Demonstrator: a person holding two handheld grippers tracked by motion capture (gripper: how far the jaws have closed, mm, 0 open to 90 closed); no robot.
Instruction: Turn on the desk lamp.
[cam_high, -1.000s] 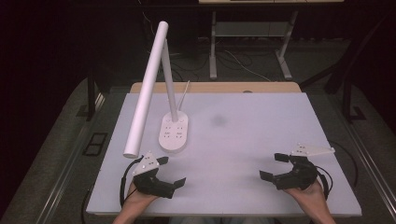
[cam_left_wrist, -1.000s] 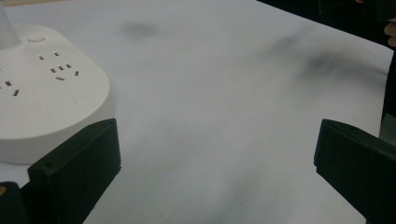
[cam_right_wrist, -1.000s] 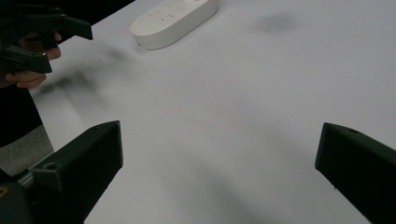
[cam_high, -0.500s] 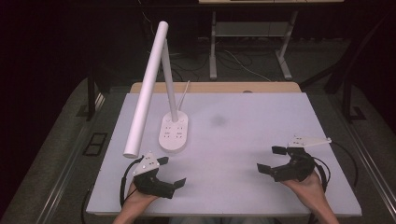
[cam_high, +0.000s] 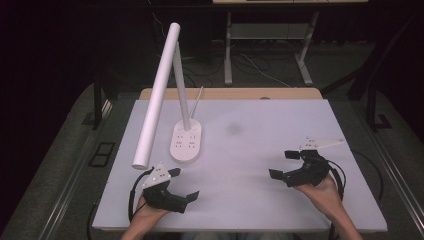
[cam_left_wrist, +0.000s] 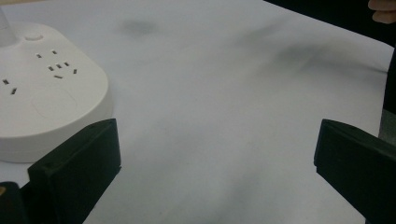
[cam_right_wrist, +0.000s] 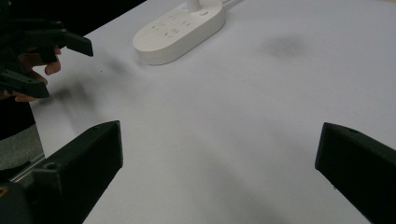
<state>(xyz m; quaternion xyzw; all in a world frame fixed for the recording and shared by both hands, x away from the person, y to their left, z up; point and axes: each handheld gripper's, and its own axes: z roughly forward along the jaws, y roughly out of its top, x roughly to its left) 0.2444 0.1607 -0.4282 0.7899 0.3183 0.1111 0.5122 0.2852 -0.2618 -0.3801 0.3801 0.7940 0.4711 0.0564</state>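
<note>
A white desk lamp stands left of the table's middle. Its oval base (cam_high: 186, 142) carries several sockets, and its long tube head (cam_high: 156, 95) slopes down toward the near left. My left gripper (cam_high: 183, 184) hovers open just in front of the base, nothing between its jaws. The left gripper view has the base (cam_left_wrist: 46, 93) beside the left jaw of my left gripper (cam_left_wrist: 217, 144). My right gripper (cam_high: 283, 164) is open and empty over the near right of the table. In the right gripper view, my right gripper (cam_right_wrist: 219, 140) faces the base (cam_right_wrist: 180, 30) and the left gripper (cam_right_wrist: 42, 56).
The white tabletop (cam_high: 250, 200) has a faint dark smudge (cam_high: 233, 129) near its middle. A wooden strip (cam_high: 230, 93) runs along the far edge. Behind it are metal frame legs (cam_high: 227, 45) and floor cables. A floor socket box (cam_high: 100, 152) lies left of the table.
My right gripper has moved a little forward and to the left over the table, still open. The left gripper and the lamp have stayed put.
</note>
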